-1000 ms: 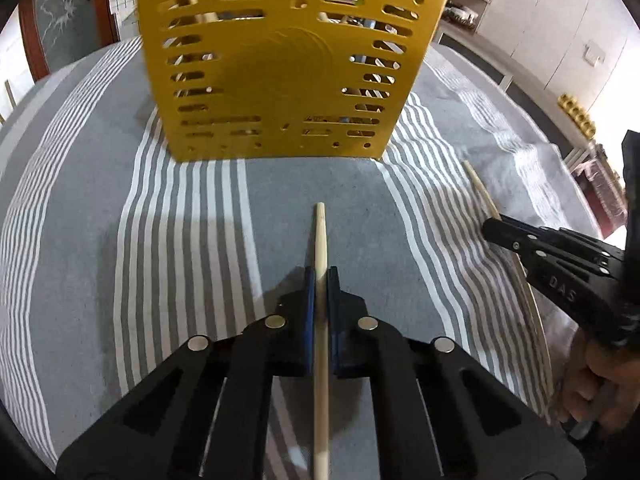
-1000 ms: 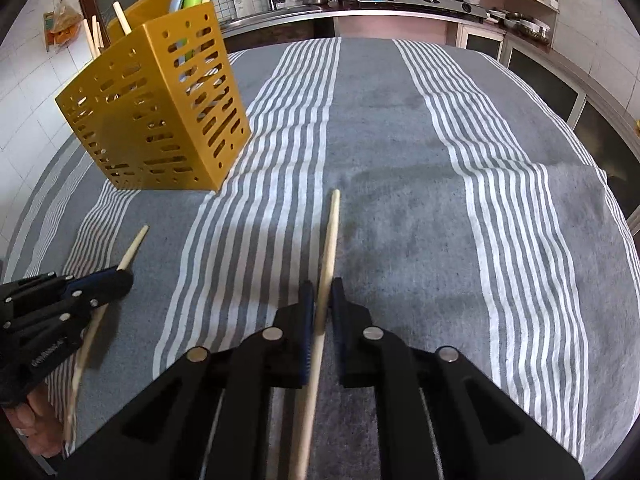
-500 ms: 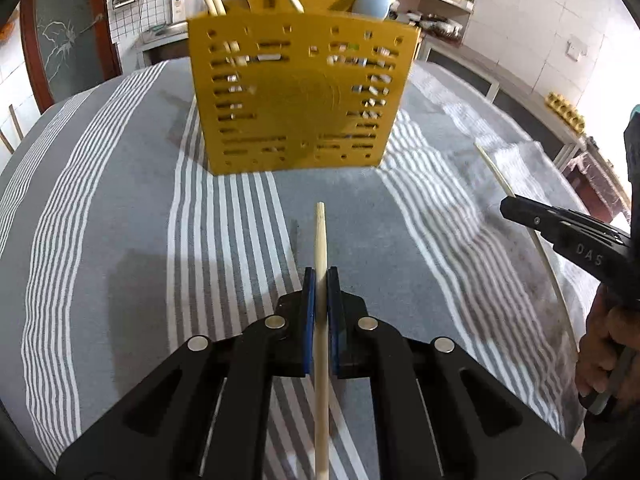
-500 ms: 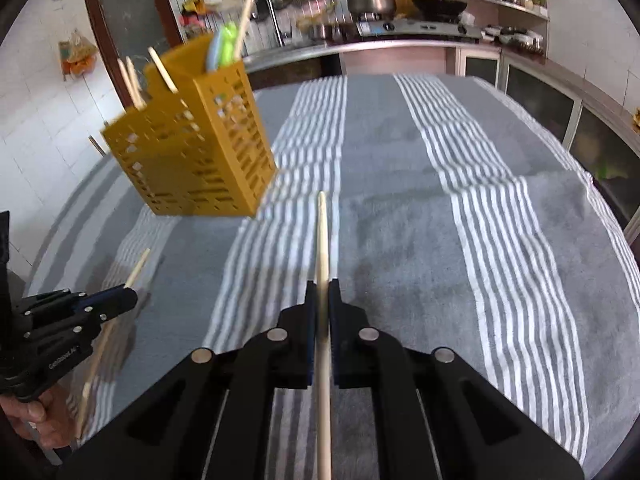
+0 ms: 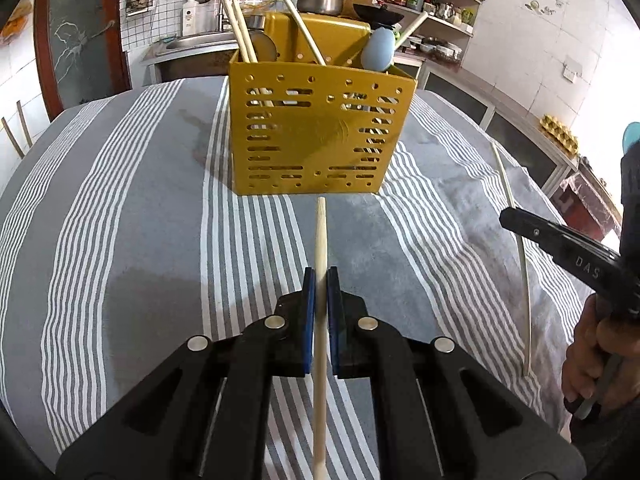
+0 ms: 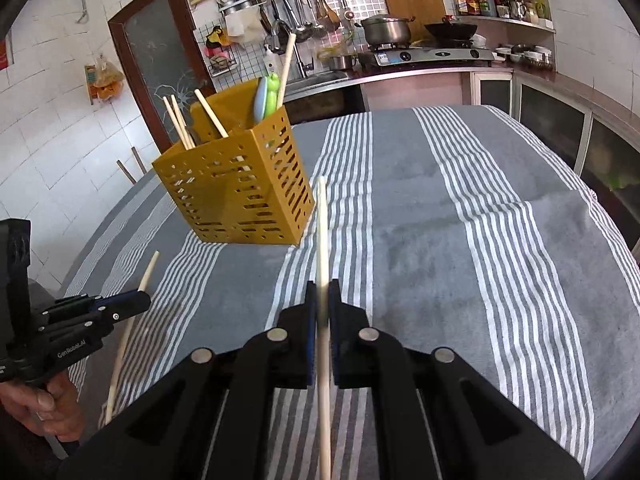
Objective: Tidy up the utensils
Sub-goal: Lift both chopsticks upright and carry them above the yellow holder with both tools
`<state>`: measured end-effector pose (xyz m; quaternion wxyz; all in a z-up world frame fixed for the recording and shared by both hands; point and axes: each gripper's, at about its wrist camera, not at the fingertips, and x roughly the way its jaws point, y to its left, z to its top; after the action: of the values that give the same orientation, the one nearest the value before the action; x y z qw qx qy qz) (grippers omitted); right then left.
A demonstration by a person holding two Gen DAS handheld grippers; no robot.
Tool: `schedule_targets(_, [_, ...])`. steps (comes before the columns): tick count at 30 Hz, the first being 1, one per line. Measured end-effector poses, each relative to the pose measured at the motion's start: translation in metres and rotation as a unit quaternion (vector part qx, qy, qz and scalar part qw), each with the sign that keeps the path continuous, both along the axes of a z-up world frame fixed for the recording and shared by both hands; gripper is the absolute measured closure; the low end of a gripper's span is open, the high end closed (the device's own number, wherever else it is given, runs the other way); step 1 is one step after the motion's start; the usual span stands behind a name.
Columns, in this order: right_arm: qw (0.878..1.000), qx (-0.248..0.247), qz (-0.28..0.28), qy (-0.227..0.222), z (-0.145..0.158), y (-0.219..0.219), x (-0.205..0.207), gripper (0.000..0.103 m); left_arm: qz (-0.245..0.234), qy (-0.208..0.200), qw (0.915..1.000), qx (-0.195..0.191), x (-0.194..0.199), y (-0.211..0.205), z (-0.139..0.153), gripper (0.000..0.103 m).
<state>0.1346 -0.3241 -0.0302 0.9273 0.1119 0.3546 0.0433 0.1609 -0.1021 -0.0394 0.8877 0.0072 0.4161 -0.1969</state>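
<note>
My left gripper point(image 5: 320, 312) has its blue-padded fingers point(image 5: 307, 316) clenched on a pale wooden chopstick point(image 5: 321, 240), tip aimed at the yellow perforated plastic utensil holder point(image 5: 320, 136). My right gripper point(image 6: 322, 320) grips a second pale wooden chopstick point(image 6: 321, 232), right of that holder. The holder stands on the grey-and-white striped cloth surface point(image 6: 460, 240), already holding chopsticks.

Both cameras ride on hand-held grippers, looking forward and downward along the fingers at the striped tablecloth point(image 5: 120, 240). The left wrist view faces the yellow utensil holder point(image 5: 320, 136) squarely at 12 o'clock (fairly near). The right wrist view has it at 11 o'clock, farther off. Each catches the other gripper at its frame edge.
</note>
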Motion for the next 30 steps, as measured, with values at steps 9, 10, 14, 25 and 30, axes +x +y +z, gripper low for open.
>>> schedule_targets(9, [1.0,-0.002,0.005,-0.025,0.016,0.0,-0.01,0.097,0.01,-0.018,0.9996,-0.02,-0.002,0.012,0.023,0.098])
schedule_targets(10, [1.0,-0.003,0.005,-0.028,0.018,0.001,-0.01,0.097,0.012,-0.021,0.9995,-0.021,-0.003,0.013,0.026,0.098])
schedule_targets(14, [0.999,-0.006,0.009,-0.04,0.027,0.004,-0.015,0.097,0.016,-0.035,0.999,-0.024,-0.008,0.019,0.038,0.098])
schedule_targets(25, [0.997,-0.024,0.017,-0.074,0.052,0.012,-0.027,0.097,0.019,-0.075,0.9966,-0.031,-0.02,0.035,0.068,0.098])
schedule_targets(30, [0.996,-0.032,0.022,-0.086,0.062,0.017,-0.031,0.097,0.023,-0.087,0.9955,-0.031,-0.023,0.04,0.076,0.098])
